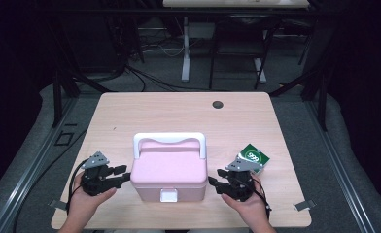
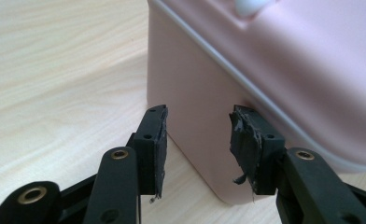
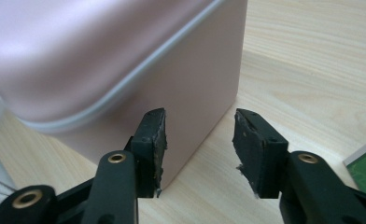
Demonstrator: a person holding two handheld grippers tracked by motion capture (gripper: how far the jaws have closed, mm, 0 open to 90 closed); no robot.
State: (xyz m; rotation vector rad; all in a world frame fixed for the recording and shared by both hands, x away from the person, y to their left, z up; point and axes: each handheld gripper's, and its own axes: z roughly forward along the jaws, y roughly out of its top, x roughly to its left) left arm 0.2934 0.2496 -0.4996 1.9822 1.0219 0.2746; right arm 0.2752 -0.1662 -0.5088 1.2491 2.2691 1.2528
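Observation:
A pink lidded box [image 1: 169,170] with a white handle [image 1: 169,139] and a white front latch [image 1: 168,195] stands at the table's near middle. My left gripper [image 1: 125,172] lies just left of it, held in a hand, jaws pointing at the box's side. In the left gripper view the left gripper [image 2: 197,121] is open, with the pink box [image 2: 274,56] wall close beyond the pads and nothing between them. My right gripper [image 1: 213,182] lies just right of the box. It is open too [image 3: 200,123], and the pink box [image 3: 125,56] corner lies beyond the gap.
A green carton [image 1: 254,156] lies on the wooden table [image 1: 179,111] behind the right hand, and its corner [image 3: 365,170] shows in the right gripper view. A dark cable hole [image 1: 217,104] sits near the far edge. Desk legs and cables stand beyond the table.

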